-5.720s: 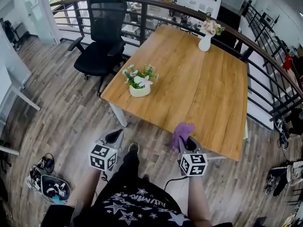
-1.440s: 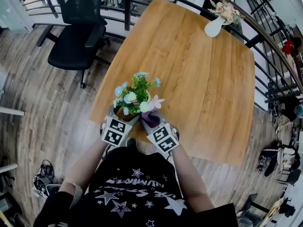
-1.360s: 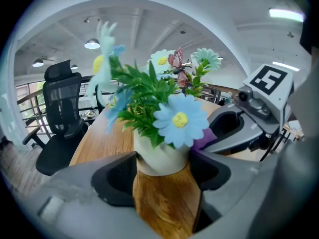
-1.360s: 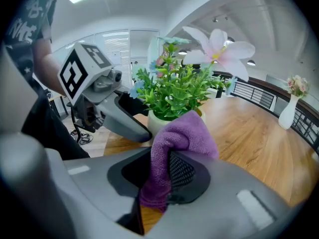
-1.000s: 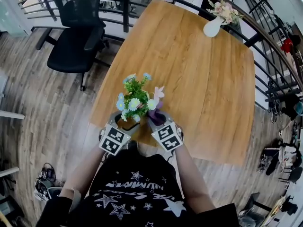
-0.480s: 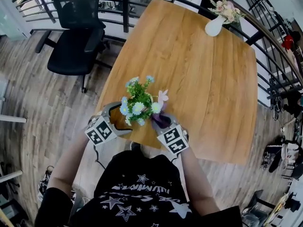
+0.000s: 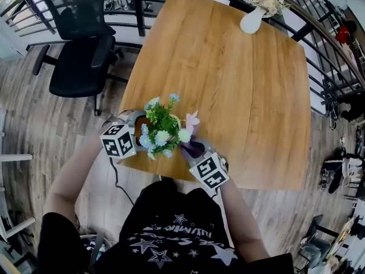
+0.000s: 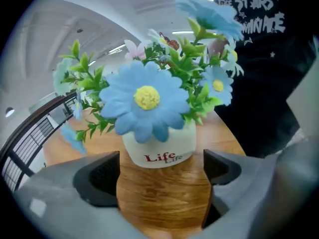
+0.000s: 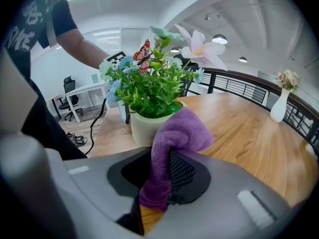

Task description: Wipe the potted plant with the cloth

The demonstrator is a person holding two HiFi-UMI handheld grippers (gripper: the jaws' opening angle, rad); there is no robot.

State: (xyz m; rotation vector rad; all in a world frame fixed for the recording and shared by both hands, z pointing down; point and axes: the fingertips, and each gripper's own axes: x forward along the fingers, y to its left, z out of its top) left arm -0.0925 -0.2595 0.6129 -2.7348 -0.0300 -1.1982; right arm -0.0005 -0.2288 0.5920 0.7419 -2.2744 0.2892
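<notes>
The potted plant (image 7: 162,131), a white pot with blue, white and pink artificial flowers, stands on the wooden table (image 7: 239,84) near its front edge. My left gripper (image 7: 138,125) is at the pot's left side and its jaws are opening. In the left gripper view the pot (image 8: 159,151) sits just beyond the gap of that gripper (image 8: 160,171), and neither pad touches it. My right gripper (image 7: 193,153) is shut on the purple cloth (image 7: 193,147). The cloth (image 9: 177,133) bulges out of that gripper (image 9: 159,173), close against the pot (image 9: 144,126).
A white vase of flowers (image 7: 251,20) stands at the table's far right corner. A black office chair (image 7: 74,61) is left of the table, and a dark railing (image 7: 319,44) runs behind it. The table's front edge is just under the pot.
The left gripper held the pot up a second ago; it has let go, opened wide, rolled and swung to the pot's left. The right gripper with the cloth stayed put.
</notes>
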